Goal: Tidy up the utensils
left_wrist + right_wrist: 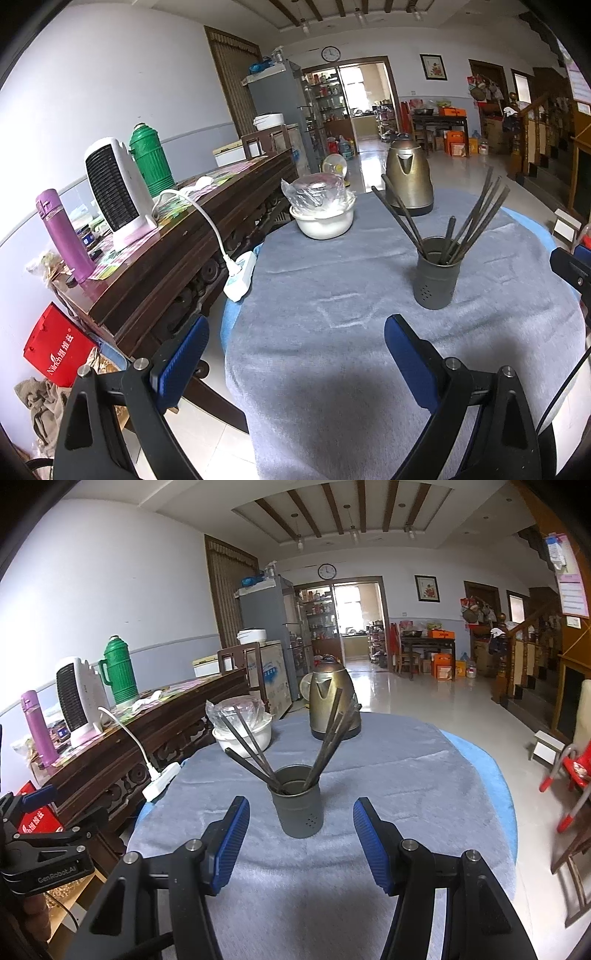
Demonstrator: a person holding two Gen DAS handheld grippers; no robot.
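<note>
Both grippers, left (295,354) and right (301,836), stand released and empty; we judge an approach under way toward the holder (298,799) at frame centre, chopsticks (332,734) inside, needing alignment.

Matt dark metal holder (298,800); soft grey cloth (332,886); glossy kettle (334,701).

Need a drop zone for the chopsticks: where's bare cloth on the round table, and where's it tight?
Bare: the grey cloth right of the utensil cup, out to the table edge; also the near strip between cup and right tongs. Crowded: the far side, where white bowl and kettle stand, and the left edge by the power strip.
</note>
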